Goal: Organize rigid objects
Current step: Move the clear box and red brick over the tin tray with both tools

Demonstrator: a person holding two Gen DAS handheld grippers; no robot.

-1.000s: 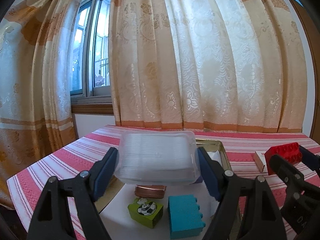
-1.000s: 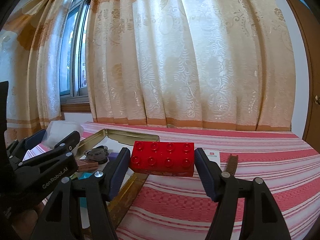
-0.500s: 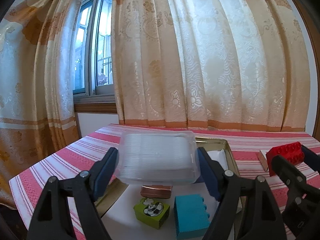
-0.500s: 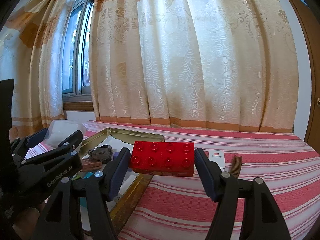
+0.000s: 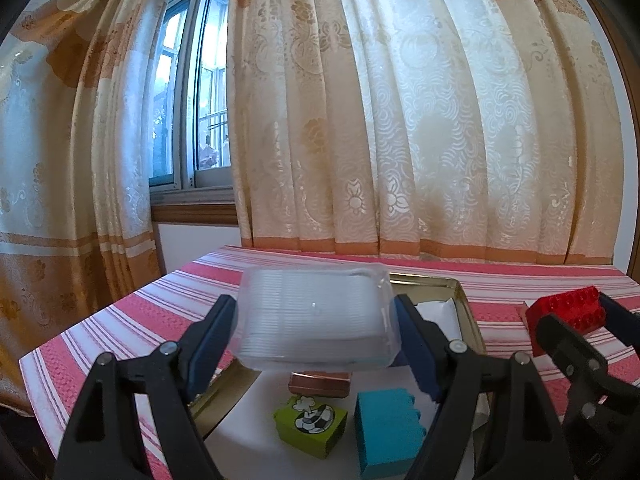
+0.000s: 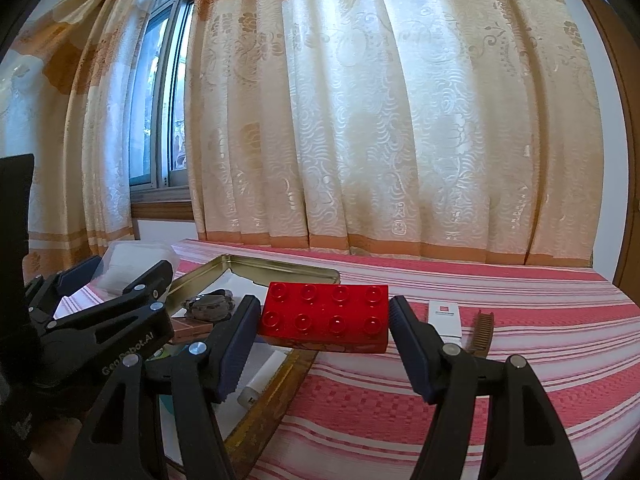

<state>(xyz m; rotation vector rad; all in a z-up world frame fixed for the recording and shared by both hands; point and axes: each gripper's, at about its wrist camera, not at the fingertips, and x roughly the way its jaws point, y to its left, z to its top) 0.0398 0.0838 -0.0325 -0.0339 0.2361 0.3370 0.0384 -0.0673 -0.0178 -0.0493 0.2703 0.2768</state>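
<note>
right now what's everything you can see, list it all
clear box: 1, translucent, held in left tongs above tray
red brick: 1, red, held in right tongs over tray edge
tray: 1, gold, on table
teal brick: 1, teal, in tray
green block: 1, green with football picture, in tray
copper box: 1, brown, in tray
grey lump: 1, dark grey, in tray
white card: 1, white, on cloth right of tray
comb: 1, brown, beside card
tablecloth: 1, red and white stripes
curtains: cream and orange, behind table
window: 1, left
left tongs: black
right tongs: black
</note>
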